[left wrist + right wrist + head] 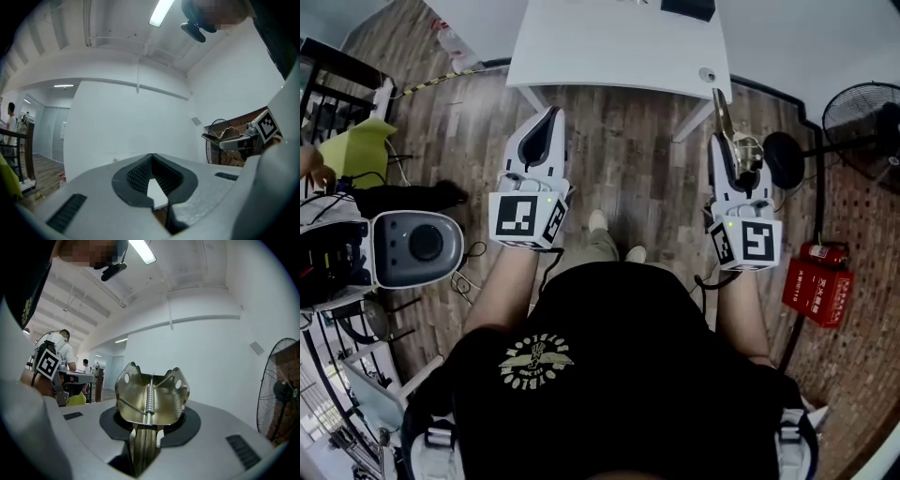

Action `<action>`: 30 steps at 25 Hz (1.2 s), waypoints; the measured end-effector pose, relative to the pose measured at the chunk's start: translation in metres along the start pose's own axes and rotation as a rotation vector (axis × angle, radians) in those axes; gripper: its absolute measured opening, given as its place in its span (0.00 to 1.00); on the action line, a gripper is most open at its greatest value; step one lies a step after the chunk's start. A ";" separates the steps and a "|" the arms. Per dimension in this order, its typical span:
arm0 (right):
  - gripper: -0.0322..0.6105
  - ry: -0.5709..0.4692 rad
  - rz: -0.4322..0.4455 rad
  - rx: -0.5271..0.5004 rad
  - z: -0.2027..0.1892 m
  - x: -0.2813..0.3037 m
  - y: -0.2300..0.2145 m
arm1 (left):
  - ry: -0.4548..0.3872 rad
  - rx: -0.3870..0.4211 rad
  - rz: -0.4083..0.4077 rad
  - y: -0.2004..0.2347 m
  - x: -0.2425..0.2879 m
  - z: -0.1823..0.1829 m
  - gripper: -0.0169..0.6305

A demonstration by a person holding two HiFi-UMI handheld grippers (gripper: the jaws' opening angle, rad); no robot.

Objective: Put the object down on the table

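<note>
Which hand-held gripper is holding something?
The right hand-held gripper: a shiny metal clip sits clamped in it. The left hand-held gripper holds nothing.

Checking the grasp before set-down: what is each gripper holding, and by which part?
Right gripper clamps the brass-coloured metal spring clip by its narrow stem; left gripper empty.

Ahead of the jaws, the white table [619, 47] carries a small round thing [706, 74] near the right pair.

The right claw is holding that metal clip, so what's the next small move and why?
Probably carry the right claw forward over the white table: it grips the metal clip just short of the table's near edge, above wooden floor.
</note>
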State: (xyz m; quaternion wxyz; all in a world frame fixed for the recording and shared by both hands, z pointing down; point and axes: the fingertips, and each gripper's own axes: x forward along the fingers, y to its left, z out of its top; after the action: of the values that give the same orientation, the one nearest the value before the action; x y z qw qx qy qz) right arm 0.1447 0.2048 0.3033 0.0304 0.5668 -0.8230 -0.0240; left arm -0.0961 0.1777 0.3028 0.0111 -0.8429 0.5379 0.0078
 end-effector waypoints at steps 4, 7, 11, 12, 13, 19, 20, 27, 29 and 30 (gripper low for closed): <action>0.22 0.000 -0.002 0.001 0.000 0.013 0.002 | -0.005 0.003 0.005 0.014 0.008 0.001 0.04; 0.22 -0.001 -0.004 0.001 0.002 0.026 0.004 | -0.010 0.003 0.000 0.024 0.018 0.002 0.04; 0.22 -0.005 -0.010 0.006 0.005 0.044 0.004 | -0.016 0.012 -0.012 0.036 0.033 0.006 0.04; 0.22 -0.007 -0.013 0.007 0.006 0.047 0.003 | -0.016 0.012 -0.013 0.039 0.036 0.006 0.04; 0.22 -0.008 -0.015 0.006 0.006 0.050 0.003 | -0.017 0.012 -0.014 0.041 0.039 0.005 0.04; 0.22 -0.015 -0.040 -0.007 0.014 0.069 0.005 | -0.030 0.010 -0.044 0.058 0.058 0.008 0.04; 0.22 -0.016 -0.046 -0.007 0.015 0.071 0.005 | -0.032 0.011 -0.052 0.059 0.061 0.009 0.04; 0.22 -0.015 -0.092 -0.016 0.018 0.074 0.007 | -0.013 0.007 -0.114 0.062 0.076 -0.001 0.04; 0.22 -0.009 -0.096 -0.017 0.016 0.078 0.006 | -0.004 -0.005 -0.118 0.065 0.082 -0.006 0.04; 0.22 -0.005 -0.096 -0.016 0.015 0.080 0.007 | 0.000 -0.012 -0.119 0.066 0.084 -0.008 0.04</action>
State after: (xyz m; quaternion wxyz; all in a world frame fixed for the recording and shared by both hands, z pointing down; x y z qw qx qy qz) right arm 0.1090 0.1329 0.2905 0.0318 0.6054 -0.7946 -0.0333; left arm -0.1210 0.0738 0.3076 0.0066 -0.8735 0.4866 0.0104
